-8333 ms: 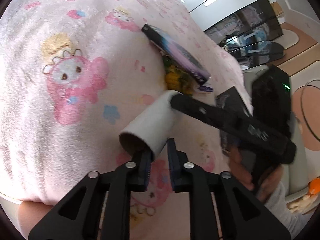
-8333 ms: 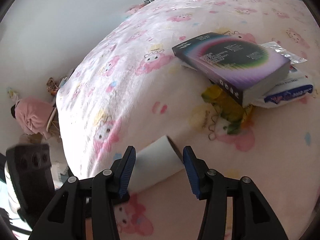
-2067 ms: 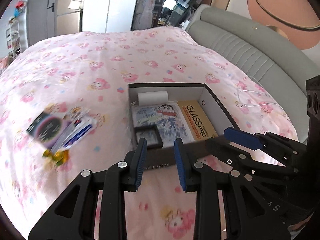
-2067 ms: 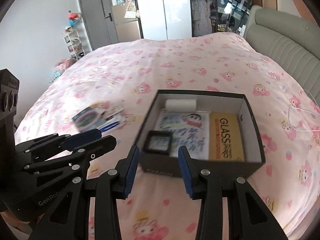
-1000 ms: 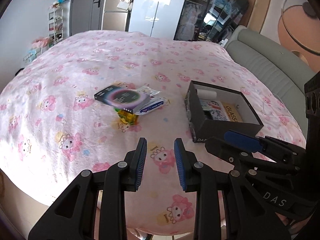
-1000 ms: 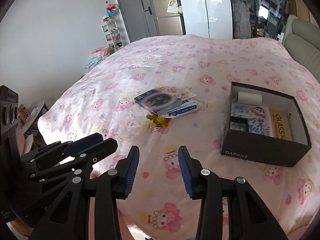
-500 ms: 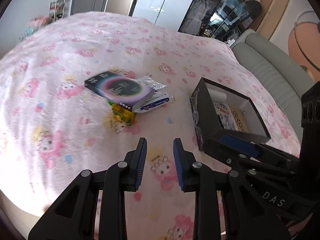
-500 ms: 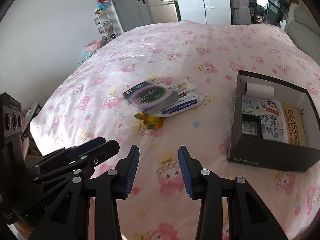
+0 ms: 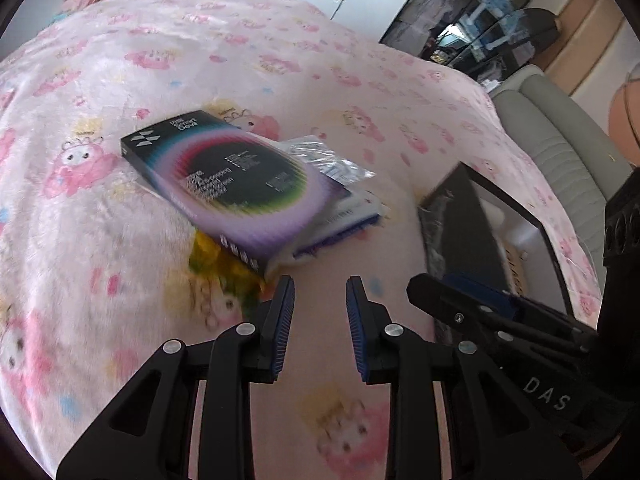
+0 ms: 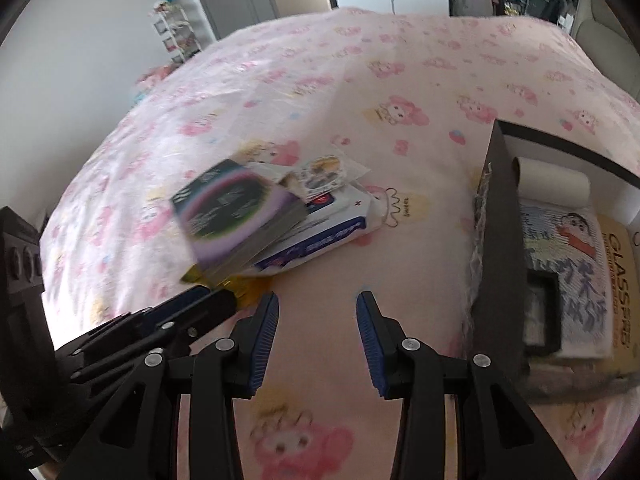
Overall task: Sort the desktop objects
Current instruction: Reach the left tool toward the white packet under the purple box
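Note:
A pile lies on the pink cartoon-print bed cover: a black box with a rainbow ring [image 9: 236, 180] [image 10: 232, 216] on top, a white and blue packet [image 9: 340, 220] [image 10: 324, 236], a clear sticker sleeve [image 9: 332, 160] [image 10: 324, 172] and a yellow wrapper [image 9: 216, 260] [image 10: 248, 288] underneath. My left gripper [image 9: 320, 292] hovers open and empty just right of the wrapper. My right gripper [image 10: 318, 306] is open and empty, between the pile and the black storage box [image 9: 456, 232] [image 10: 500, 264]. That box holds a white roll [image 10: 552, 180], a cartoon print, a small black frame and a yellow GLASS booklet [image 10: 620, 292].
The bed cover's near edge falls away at the lower left. A grey padded headboard [image 9: 560, 128] lies beyond the storage box. A shelf [image 10: 176, 32], a grey door and wardrobes stand far behind the bed. Each gripper shows at the edge of the other's view.
Both grippers have come down and forward toward the pile, which now looks much larger and closer. The storage box has slid to the right edge of both views. Both stay empty.

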A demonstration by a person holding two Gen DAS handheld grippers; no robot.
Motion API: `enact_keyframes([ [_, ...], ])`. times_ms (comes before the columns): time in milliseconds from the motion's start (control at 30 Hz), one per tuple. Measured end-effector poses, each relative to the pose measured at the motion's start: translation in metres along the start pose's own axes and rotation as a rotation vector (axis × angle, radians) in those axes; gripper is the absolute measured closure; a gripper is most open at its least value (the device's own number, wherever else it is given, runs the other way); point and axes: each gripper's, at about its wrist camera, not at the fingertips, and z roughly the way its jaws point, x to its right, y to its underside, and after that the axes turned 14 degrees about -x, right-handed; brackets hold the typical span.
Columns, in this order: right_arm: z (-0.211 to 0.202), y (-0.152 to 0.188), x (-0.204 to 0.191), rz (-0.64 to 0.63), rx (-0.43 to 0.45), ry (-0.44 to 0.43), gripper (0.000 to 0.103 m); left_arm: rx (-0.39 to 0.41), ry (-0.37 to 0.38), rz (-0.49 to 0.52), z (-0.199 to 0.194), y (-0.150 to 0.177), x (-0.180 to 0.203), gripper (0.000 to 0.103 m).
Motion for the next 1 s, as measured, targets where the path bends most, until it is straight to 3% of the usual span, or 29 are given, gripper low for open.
enact_keyframes([
  [100,0.021,-0.019,0.009,0.041,-0.020,0.007,0.066,-0.021,0.003,-0.025,0.015,-0.011,-0.008,0.078],
  [200,0.036,-0.032,0.015,0.075,-0.028,0.015,0.066,0.007,-0.016,-0.029,0.018,-0.015,-0.007,0.078],
  [300,0.045,-0.041,0.021,0.106,-0.031,0.026,0.063,0.047,-0.080,-0.054,0.014,-0.015,-0.009,0.077],
  [367,0.048,-0.044,0.026,0.134,-0.029,0.039,0.063,0.055,-0.096,-0.075,0.014,-0.016,-0.014,0.069],
  [400,0.048,-0.045,0.029,0.147,-0.023,0.044,0.062,0.046,-0.072,-0.084,0.016,-0.017,-0.017,0.062],
  [467,0.051,-0.048,0.034,0.178,-0.014,0.056,0.055,0.023,-0.036,-0.101,0.024,-0.021,-0.023,0.058],
  [633,0.069,-0.061,0.046,0.231,-0.004,0.033,0.054,0.036,-0.070,-0.098,0.032,-0.032,-0.020,0.057],
  [767,0.077,-0.069,0.039,0.179,-0.008,0.036,0.056,0.037,-0.089,-0.101,0.033,-0.035,-0.018,0.057],
  [833,0.075,-0.068,0.035,0.149,-0.011,0.004,0.067,0.033,-0.078,-0.102,0.033,-0.033,-0.019,0.060],
  [1000,0.067,-0.059,0.027,0.108,-0.026,-0.034,0.075,0.004,-0.002,-0.132,0.030,-0.022,-0.028,0.078],
])
